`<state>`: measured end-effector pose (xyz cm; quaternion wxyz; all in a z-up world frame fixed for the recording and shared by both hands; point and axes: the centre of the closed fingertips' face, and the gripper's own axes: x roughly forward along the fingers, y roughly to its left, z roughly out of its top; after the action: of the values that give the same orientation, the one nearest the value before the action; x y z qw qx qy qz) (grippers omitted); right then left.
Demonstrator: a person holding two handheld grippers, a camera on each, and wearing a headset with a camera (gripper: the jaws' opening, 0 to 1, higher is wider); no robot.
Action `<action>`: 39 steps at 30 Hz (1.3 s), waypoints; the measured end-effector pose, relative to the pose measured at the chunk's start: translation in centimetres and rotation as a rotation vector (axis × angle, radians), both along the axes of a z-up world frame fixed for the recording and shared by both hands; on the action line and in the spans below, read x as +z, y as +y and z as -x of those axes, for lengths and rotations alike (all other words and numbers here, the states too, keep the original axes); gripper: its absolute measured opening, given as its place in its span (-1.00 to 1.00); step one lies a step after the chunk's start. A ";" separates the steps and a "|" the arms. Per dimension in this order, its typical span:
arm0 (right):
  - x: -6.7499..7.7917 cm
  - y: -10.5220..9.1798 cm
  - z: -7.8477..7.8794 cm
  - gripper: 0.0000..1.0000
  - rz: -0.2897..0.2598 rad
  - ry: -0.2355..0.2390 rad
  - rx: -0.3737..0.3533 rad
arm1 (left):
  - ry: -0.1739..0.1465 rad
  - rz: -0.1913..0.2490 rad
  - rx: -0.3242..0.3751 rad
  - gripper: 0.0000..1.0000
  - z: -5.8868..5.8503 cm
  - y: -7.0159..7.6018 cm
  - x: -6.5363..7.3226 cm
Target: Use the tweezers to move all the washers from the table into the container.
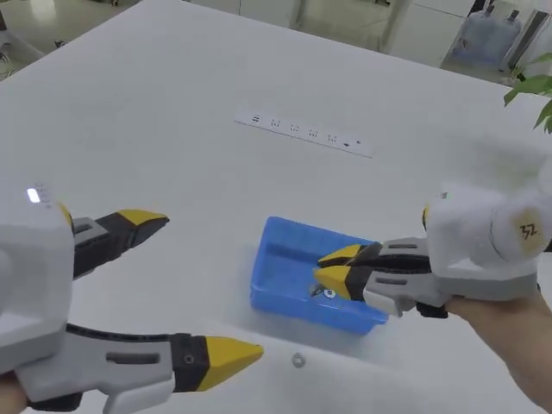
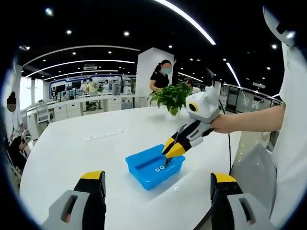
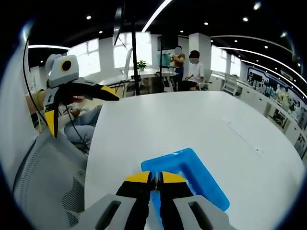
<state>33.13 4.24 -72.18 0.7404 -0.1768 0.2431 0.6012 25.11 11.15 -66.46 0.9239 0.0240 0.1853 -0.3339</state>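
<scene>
**Q.** Which step of the task is in hand here?

**A.** I judge it to be the drop-off. My right gripper [image 1: 321,267] has its fingers clenched on the thin dark metal tweezers [image 2: 167,160], whose tips dip inside the blue rectangular plastic container [image 1: 276,233]. I cannot tell whether the tweezers carry anything at the tips. Small round metal washers [image 2: 157,168] lie on the container floor just beside them.

**Q.** And the other hand?

**A.** My left gripper [image 1: 207,286] hangs to the left of the container, well apart from it. Its fingers are spread wide and grasp nothing.

**Q.** What remains on the white surface [image 1: 172,129]?

**A.** One small round metal washer [image 1: 297,360] lies flat, just in front of the container's near wall and not touching it. By my estimate the task is close to its end.

**Q.** What does the next move call for?

**A.** I would lift the tweezers clear of the near wall, bring them down over the lone washer, and pinch it by the rim. It lies flat and thin, so a shallow angle seems wise. A hard press could flick it away.
</scene>
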 end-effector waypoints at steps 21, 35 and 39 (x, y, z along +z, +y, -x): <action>-4.7 1.5 -3.8 -0.94 0.068 0.114 -0.098 | 0.007 -0.004 0.019 0.84 0.1 0.8 -0.3; -5.6 1.0 -4.2 -0.93 0.096 0.123 -0.103 | 0.011 -0.005 0.027 0.84 0.0 0.9 -0.5; -4.8 0.9 -4.1 -0.94 0.076 0.110 -0.108 | 0.009 -0.005 0.027 0.84 -0.1 1.0 -0.4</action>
<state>37.26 5.18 -76.93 0.7502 -0.1580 0.3151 0.5594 25.18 12.11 -66.87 0.9274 0.0224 0.1904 -0.3212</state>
